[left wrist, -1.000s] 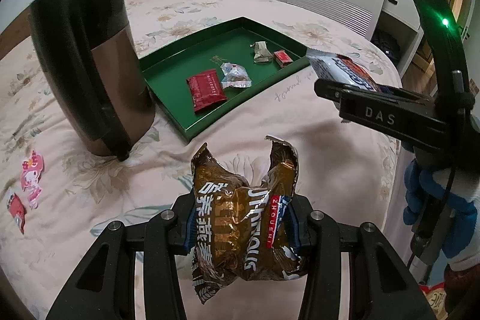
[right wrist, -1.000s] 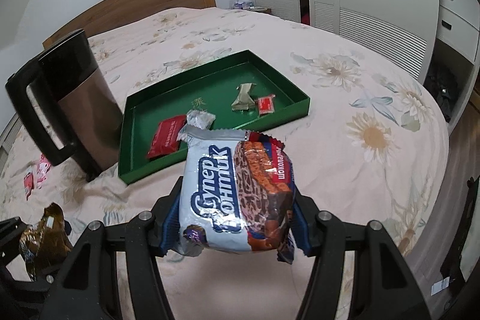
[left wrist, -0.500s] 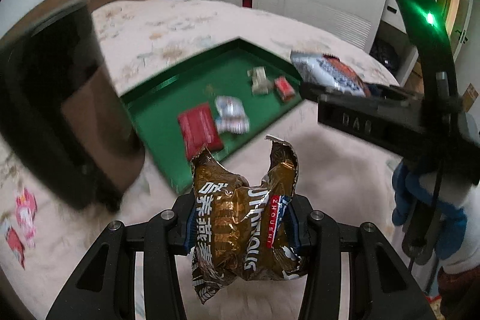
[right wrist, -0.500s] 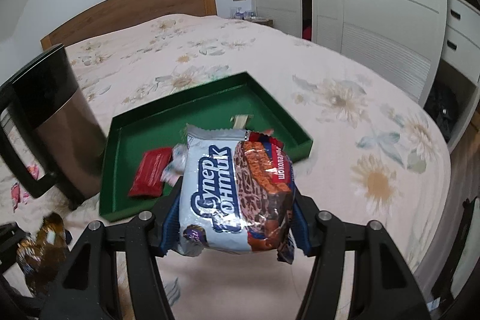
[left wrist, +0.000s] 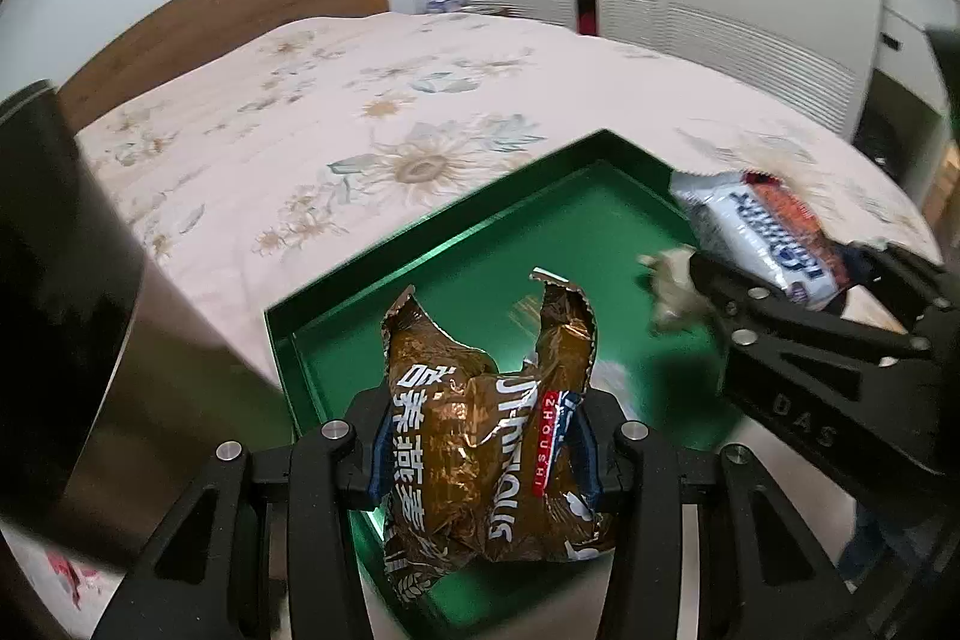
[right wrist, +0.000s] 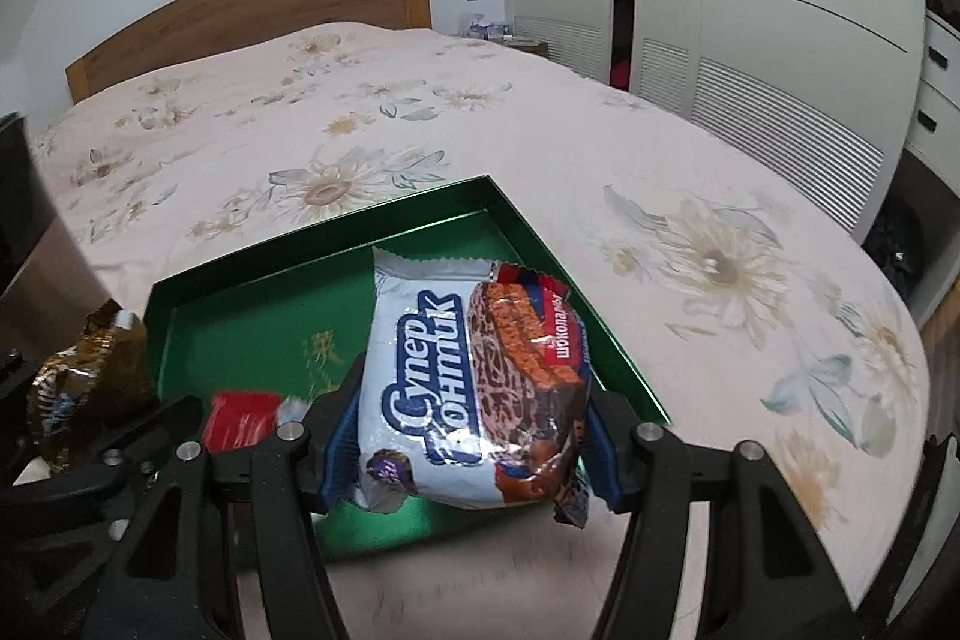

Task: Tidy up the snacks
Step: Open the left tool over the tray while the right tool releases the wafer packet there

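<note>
My left gripper (left wrist: 480, 454) is shut on a crumpled brown foil snack bag (left wrist: 480, 436), held over the near left part of the green tray (left wrist: 420, 232). My right gripper (right wrist: 468, 454) is shut on a white and blue wafer packet (right wrist: 468, 376), held over the tray's near edge (right wrist: 300, 244). Each gripper shows in the other's view: the right gripper with its packet (left wrist: 762, 238) at the right, the left gripper's brown bag (right wrist: 90, 370) at the left. A red packet (right wrist: 240, 418) lies in the tray.
The tray sits on a bed with a floral cover (right wrist: 690, 244). A dark kettle (left wrist: 66, 292) stands just left of the tray. A small wrapped snack (left wrist: 672, 286) lies in the tray. White wardrobe doors (right wrist: 750, 10) stand behind; a wooden headboard (right wrist: 252, 10) is at the far end.
Both grippers have moved forward toward the tray with their packets still held. They now hang over the tray, and the kettle has slid to the left edge of view.
</note>
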A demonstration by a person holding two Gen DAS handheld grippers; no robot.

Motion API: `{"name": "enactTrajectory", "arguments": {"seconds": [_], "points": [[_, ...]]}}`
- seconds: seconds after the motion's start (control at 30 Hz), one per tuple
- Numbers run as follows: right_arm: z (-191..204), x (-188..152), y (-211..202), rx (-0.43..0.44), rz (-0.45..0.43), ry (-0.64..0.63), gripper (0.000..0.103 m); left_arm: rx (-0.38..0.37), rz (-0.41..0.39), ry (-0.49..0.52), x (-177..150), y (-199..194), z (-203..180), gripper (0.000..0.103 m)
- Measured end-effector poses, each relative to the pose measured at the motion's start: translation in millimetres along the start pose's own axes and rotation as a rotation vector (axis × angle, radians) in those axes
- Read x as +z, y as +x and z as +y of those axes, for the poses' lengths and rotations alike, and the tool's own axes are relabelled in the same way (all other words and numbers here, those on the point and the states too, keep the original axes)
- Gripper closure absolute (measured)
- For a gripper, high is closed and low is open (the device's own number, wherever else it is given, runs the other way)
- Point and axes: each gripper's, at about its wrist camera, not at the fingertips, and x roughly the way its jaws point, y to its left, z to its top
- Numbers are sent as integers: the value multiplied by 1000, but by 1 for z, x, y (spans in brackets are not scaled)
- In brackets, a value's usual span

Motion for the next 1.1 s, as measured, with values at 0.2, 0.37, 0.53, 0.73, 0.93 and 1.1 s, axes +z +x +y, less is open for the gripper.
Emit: {"name": "enactTrajectory", "arguments": {"seconds": [0.2, 0.37, 0.53, 0.73, 0.93, 1.1], "points": [[6, 27, 37, -7, 8, -22, 0, 73, 35, -51, 9, 37, 9, 62], [12, 32, 65, -30, 55, -51, 0, 60, 78, -84, 7, 60, 13, 62], [13, 29, 79, -39, 86, -64, 0, 36, 99, -88, 2, 68, 12, 61], [13, 27, 83, -39, 104, -75, 0, -3, 159, -104, 1, 76, 15, 61], [15, 26, 84, -53, 117, -90, 0, -19, 184, -77, 1, 77, 10, 57], [13, 29, 75, -49, 100, -92, 0, 8, 134, -57, 9, 61, 7, 44]]}}
